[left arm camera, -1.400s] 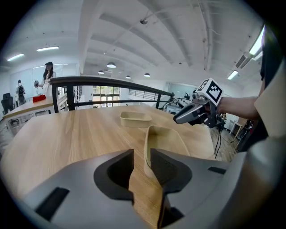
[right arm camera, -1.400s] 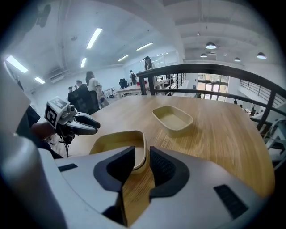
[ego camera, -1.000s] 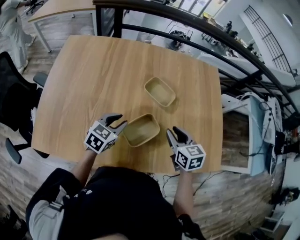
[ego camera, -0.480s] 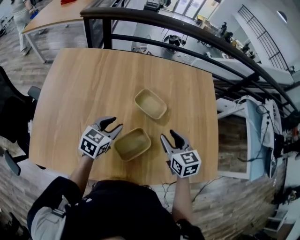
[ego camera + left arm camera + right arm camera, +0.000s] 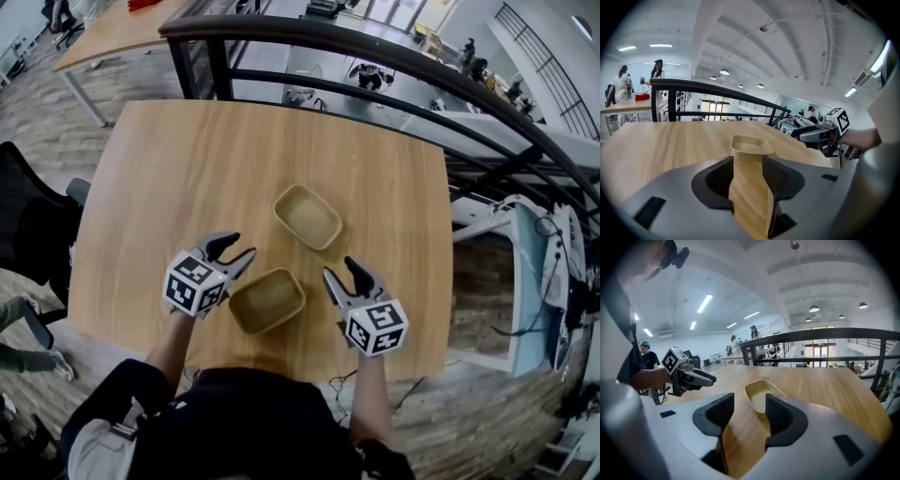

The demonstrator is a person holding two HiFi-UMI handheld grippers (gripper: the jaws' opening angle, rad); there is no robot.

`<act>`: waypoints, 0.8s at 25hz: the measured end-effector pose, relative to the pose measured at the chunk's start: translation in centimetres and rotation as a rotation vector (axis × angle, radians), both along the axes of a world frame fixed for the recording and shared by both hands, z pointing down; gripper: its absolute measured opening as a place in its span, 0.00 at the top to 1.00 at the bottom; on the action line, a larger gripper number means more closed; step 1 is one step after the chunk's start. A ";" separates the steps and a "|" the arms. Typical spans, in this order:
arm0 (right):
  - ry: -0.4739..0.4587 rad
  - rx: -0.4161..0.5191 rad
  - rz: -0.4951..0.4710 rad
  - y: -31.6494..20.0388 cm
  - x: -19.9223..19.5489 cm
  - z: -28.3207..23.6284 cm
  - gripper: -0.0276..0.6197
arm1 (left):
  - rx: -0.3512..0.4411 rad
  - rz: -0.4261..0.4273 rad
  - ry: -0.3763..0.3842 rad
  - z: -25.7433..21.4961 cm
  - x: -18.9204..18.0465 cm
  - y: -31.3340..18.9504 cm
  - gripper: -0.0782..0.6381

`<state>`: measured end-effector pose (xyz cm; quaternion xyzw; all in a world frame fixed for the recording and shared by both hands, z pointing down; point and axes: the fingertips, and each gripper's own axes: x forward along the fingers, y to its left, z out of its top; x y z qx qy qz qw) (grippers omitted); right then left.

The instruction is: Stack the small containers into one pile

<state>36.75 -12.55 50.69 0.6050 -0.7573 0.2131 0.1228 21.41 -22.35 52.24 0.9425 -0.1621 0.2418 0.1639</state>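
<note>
Two shallow tan containers lie on the wooden table [image 5: 169,178]. The near container [image 5: 267,300] sits between my two grippers, and the far container [image 5: 307,217] lies apart from it, further back and to the right. My left gripper [image 5: 234,249] is just left of the near container, its jaws opening with nothing between them. My right gripper [image 5: 343,274] is a little right of it, jaws likewise opening and empty. The far container [image 5: 751,145] shows ahead past the left gripper [image 5: 747,164], and the same container [image 5: 761,394] shows beyond the right gripper [image 5: 750,408].
A black metal railing [image 5: 375,52] runs along the table's far and right sides. A black office chair [image 5: 33,234] stands at the left edge. People stand by another table [image 5: 740,350] in the background.
Both grippers' jaws have spread wider. The hands stay on either side of the near container, and the two containers keep their places.
</note>
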 end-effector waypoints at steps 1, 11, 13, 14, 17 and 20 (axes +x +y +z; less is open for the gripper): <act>0.006 0.001 -0.009 -0.3 0.2 0.1 0.65 | 0.005 -0.002 -0.004 0.1 0.3 -0.3 0.64; -0.063 0.010 0.020 -3.1 3.6 1.8 0.64 | -0.003 -0.020 -0.017 1.0 3.8 -3.0 0.63; -0.079 0.014 0.031 -3.7 4.4 2.1 0.64 | -0.002 -0.013 -0.021 1.1 4.7 -3.4 0.63; -0.091 0.018 0.037 -4.0 4.8 2.2 0.64 | -0.002 -0.009 -0.028 1.2 5.2 -3.6 0.63; -0.133 0.022 0.053 -4.6 5.6 3.0 0.64 | -0.011 0.000 -0.057 1.8 6.1 -3.6 0.63; -0.150 0.014 0.060 -5.4 6.4 4.1 0.64 | -0.016 0.004 -0.067 2.6 7.3 -4.4 0.63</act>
